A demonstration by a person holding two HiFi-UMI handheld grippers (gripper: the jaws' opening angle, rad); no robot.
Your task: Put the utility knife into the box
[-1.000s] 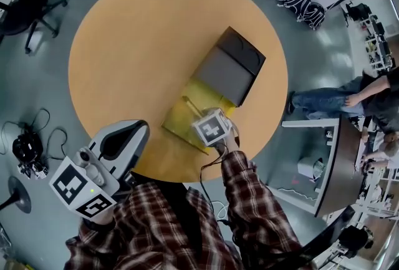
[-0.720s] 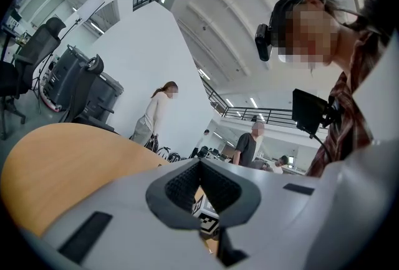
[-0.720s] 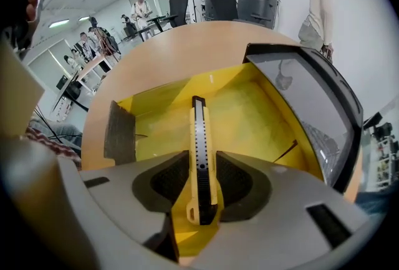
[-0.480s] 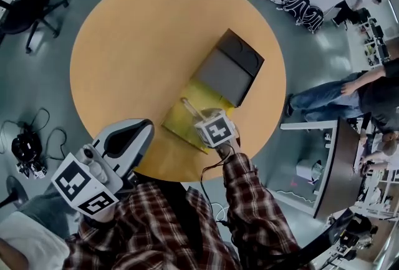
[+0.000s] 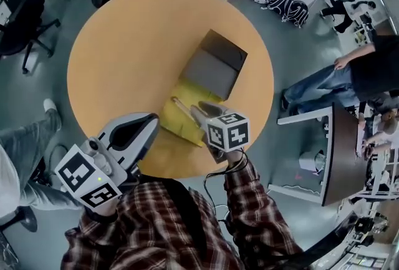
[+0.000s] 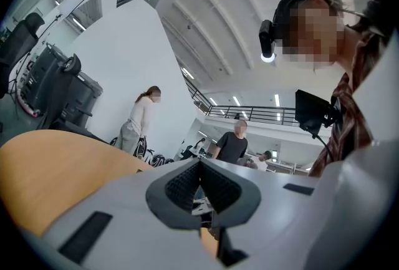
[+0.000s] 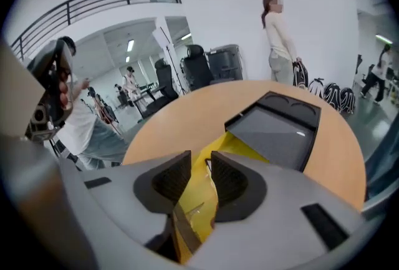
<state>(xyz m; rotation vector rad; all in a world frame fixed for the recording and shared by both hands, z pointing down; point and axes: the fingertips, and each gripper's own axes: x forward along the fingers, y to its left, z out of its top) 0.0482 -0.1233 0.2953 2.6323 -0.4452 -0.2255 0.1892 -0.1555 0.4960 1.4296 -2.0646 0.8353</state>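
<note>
Diagonally, utility knife [image 5: 181, 108] inside box [image 5: 190, 89]

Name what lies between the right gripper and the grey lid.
The box's yellow inside fills that stretch up to the grey lid, shown in the right gripper view. The right gripper is empty, its jaws apart, just closed slightly.

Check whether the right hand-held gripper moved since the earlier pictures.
Yes. The right hand-held gripper has risen out of the yellow box, toward the near edge of the table; its empty jaws just closed slightly.
</note>
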